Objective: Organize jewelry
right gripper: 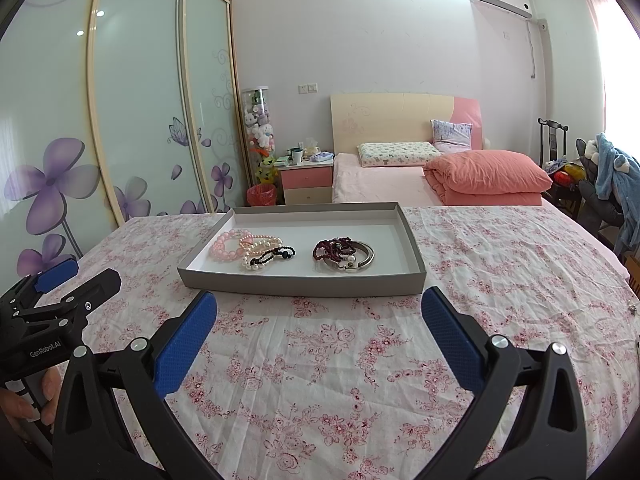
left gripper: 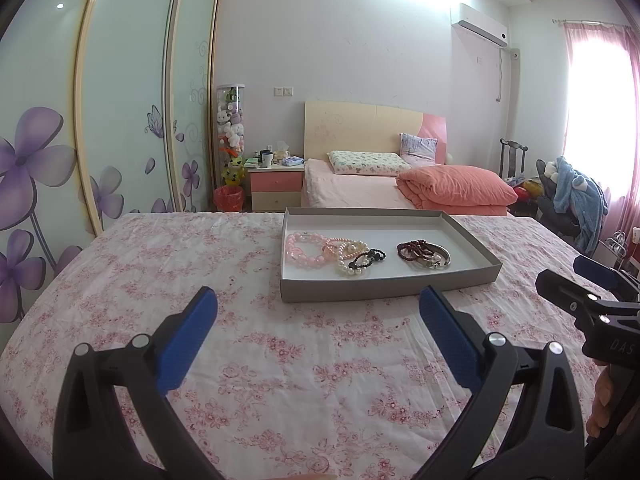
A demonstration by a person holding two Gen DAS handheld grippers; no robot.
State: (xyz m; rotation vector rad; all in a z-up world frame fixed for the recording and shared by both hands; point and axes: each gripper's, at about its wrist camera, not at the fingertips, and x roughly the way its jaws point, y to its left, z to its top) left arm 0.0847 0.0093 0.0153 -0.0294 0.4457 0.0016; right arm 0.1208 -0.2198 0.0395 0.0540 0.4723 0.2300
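Both claws, left (left gripper: 318, 308) and right (right gripper: 319, 312), hang released; bracelets lie sorted in the grey cardboard tray (right gripper: 304, 282) mid-bench, seemingly done.

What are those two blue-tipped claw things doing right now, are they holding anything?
Left gripper: jaws wide open, holding nothing, above the floral cloth.
Right gripper: jaws wide open, holding nothing, short of the grey tray.
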